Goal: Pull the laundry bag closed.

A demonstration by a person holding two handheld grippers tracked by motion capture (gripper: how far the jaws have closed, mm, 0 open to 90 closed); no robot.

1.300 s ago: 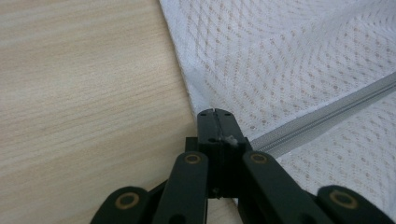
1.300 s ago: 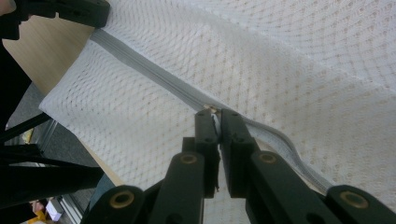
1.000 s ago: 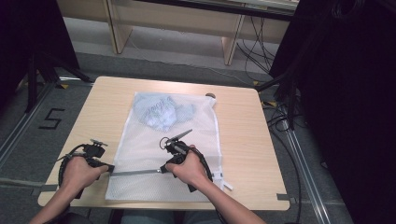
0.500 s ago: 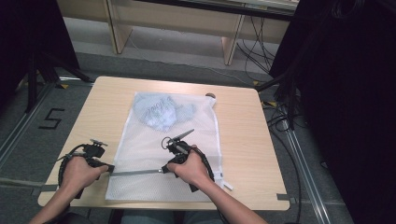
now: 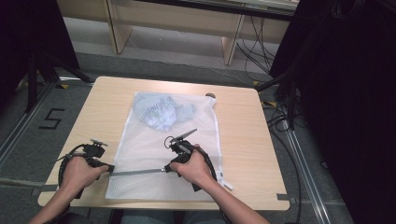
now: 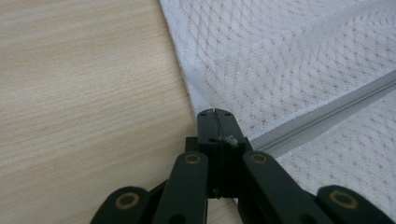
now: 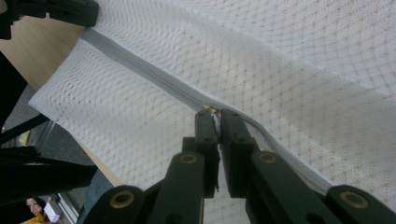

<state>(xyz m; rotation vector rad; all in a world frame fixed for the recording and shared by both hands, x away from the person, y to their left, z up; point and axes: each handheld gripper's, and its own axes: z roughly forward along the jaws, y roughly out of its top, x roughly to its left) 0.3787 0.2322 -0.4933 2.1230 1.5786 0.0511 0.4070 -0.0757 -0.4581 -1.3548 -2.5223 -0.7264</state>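
White mesh laundry bag point(image 5: 163, 154) lies flat on the light wooden table point(image 5: 243, 140), toward its near middle, a crumpled pale blue cloth point(image 5: 161, 112) inside at the far end. A grey zipper point(image 5: 137, 172) runs across the bag near its front edge, pulled straight between both grippers. High view: left gripper point(image 5: 111, 168) at the bag's left edge, right gripper point(image 5: 166, 169) further along the zipper line, the person's hands and forearms entering from below; jaw detail too small to read there. Left gripper view: jaws pressed together, pinching the bag's seam at the end of the zipper tape point(image 6: 322, 114), bare table wood to one side. Right gripper view: jaws nearly together, pinching a small metal zipper pull point(image 7: 211, 111) at the slider; zipper closed ahead of it toward the left gripper's black body point(image 7: 56, 11) in the upper corner. That view also catches the table's front edge and the floor below it.
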